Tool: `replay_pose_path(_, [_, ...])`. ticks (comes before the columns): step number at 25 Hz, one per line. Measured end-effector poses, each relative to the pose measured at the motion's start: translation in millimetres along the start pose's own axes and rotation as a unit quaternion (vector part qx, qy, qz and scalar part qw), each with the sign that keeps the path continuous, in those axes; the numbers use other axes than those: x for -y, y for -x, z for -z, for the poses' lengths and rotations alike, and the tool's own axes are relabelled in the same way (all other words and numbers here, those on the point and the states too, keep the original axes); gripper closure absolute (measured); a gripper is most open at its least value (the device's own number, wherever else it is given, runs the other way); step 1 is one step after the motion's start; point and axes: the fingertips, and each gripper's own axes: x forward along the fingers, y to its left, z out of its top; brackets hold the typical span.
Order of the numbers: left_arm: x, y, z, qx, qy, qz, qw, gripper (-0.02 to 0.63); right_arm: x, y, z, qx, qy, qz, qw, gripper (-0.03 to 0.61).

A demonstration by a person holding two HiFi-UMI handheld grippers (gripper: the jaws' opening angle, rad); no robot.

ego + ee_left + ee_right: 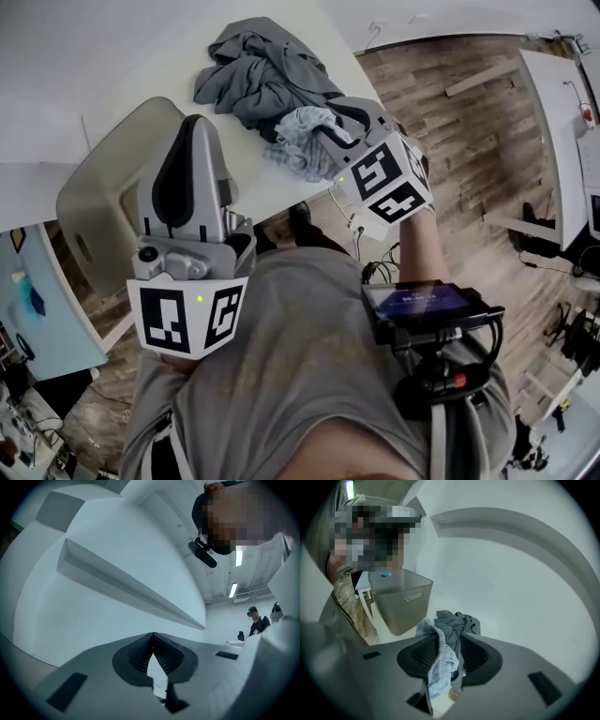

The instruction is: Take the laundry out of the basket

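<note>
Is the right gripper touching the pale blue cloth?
Touching. The right gripper view shows the pale blue cloth draped against one pad of the right gripper.

White table point(253, 178), wood-plank floor point(450, 141), ceiling strip lights point(233, 590).

No words or numbers can be read; print on the chest-worn screen point(424, 302) is too small.

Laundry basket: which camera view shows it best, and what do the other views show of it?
The right gripper view: the basket shows almost whole, handle cutout included. In the head view, the left gripper hides part of it. The left gripper view doesn't show it.
</note>
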Motion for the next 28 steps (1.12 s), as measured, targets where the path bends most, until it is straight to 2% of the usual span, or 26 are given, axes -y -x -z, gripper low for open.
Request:
replay_pose_path(7, [17.6,-18.5,2.8,0.006,0.005,0.024,0.9997,0.604,-7.5,17.9,21.5,-0.047,0.044,-0.059,0.996,0.428])
replay_pose_path(12, [29.1,-32.5,-0.4,0.018,0.006,0.035,0.9992,0.604,-3.4,31.7,29.7,-0.066,0.072,-0.083,0.992,0.428])
replay_pose_path(17, [44.6,-46.0,1.2,0.025,0.007,0.048,0.9985,0.604,-7.6,47.8,52.6,-0.103,0.114,-0.137,0.979,0.422])
replay_pose_path(20, [51.4,-51.2,2.8,0.027,0.005,0.051,0.9983,0.604,-8.2,59.6,64.2,-0.110,0.124,-0.166,0.972,0.385])
replay_pose_path(22, [53.4,-53.8,4.2,0.026,0.003,0.051,0.9984,0.604,-3.0,62.0,65.9,-0.099,0.122,-0.167,0.973,0.365])
replay_pose_path(28, [51.6,-58.0,6.9,0.024,-0.004,0.043,0.9988,0.604,13.4,42.4,56.4,-0.067,0.090,-0.148,0.983,0.368])
